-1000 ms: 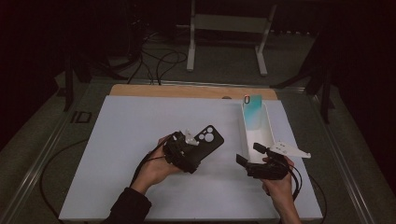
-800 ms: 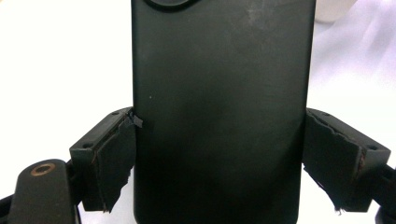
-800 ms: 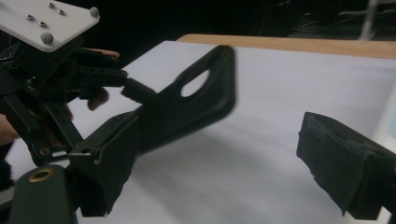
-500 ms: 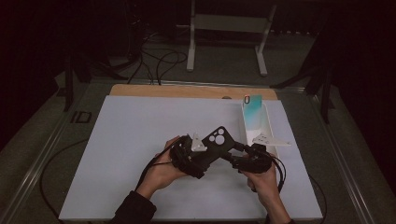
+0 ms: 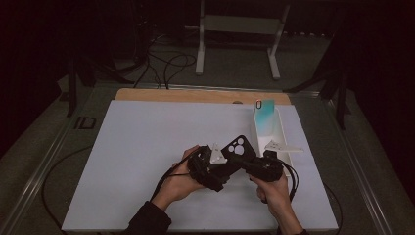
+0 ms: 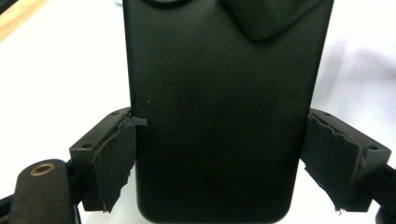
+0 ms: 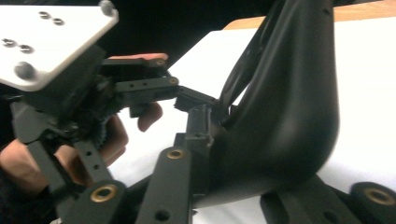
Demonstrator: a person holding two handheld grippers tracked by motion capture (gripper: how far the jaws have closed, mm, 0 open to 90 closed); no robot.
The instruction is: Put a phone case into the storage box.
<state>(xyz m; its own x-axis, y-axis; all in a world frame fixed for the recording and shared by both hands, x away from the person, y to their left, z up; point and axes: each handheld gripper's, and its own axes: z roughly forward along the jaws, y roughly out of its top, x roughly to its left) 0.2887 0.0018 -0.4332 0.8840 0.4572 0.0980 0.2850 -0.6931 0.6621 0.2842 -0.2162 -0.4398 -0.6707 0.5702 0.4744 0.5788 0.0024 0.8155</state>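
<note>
My left gripper (image 5: 222, 166) is clamped on the black phone case (image 5: 238, 148), its pads bearing on the two long edges; in the left gripper view the case (image 6: 219, 112) stands upright between the jaws, toward 12 o'clock. My right gripper (image 5: 252, 164) has just been closing and its jaws now pinch the case wall, which bends between them in the right gripper view (image 7: 289, 116). From above, the case is lifted off the white mat (image 5: 147, 147), near its 5 o'clock area. The white box (image 5: 276, 132) lies at 2 o'clock from the case, just beside my right gripper.
</note>
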